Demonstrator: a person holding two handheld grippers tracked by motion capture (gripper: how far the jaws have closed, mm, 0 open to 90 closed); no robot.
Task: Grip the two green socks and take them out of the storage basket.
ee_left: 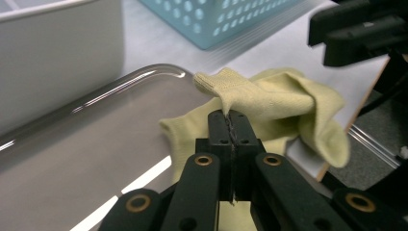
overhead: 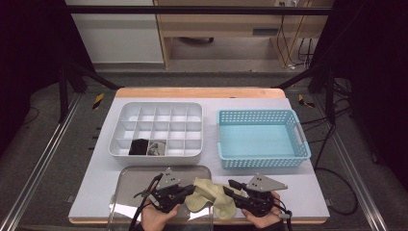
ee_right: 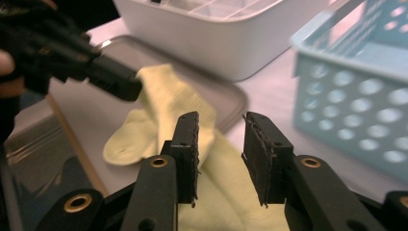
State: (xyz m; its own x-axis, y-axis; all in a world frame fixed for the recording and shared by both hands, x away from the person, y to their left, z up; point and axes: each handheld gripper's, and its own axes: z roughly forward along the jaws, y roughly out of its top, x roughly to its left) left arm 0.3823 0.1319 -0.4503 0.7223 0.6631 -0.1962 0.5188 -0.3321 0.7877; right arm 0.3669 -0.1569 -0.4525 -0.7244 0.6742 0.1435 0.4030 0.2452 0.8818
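Note:
A pale yellow sock [overhead: 211, 196] lies crumpled at the table's front edge, partly on the right end of a shiny metal tray [overhead: 139, 175]. My left gripper [overhead: 192, 189] is shut on a fold of the sock [ee_left: 274, 103], its jaws [ee_left: 233, 120] pinched together on the fabric, which rises above them. The right gripper view also shows the left gripper [ee_right: 103, 72] holding the sock [ee_right: 166, 96]. My right gripper [overhead: 231, 187] is at the sock's right side. Its jaws [ee_right: 221, 144] stand apart, with the sock below and behind them and nothing pressed between the pads.
A white divided organiser [overhead: 126, 109] stands behind the tray, with a dark item [overhead: 139, 147] and a grey patterned item [overhead: 156, 147] in two front compartments. A light blue perforated basket [overhead: 262, 142] sits to its right. The table's front edge runs just under both hands.

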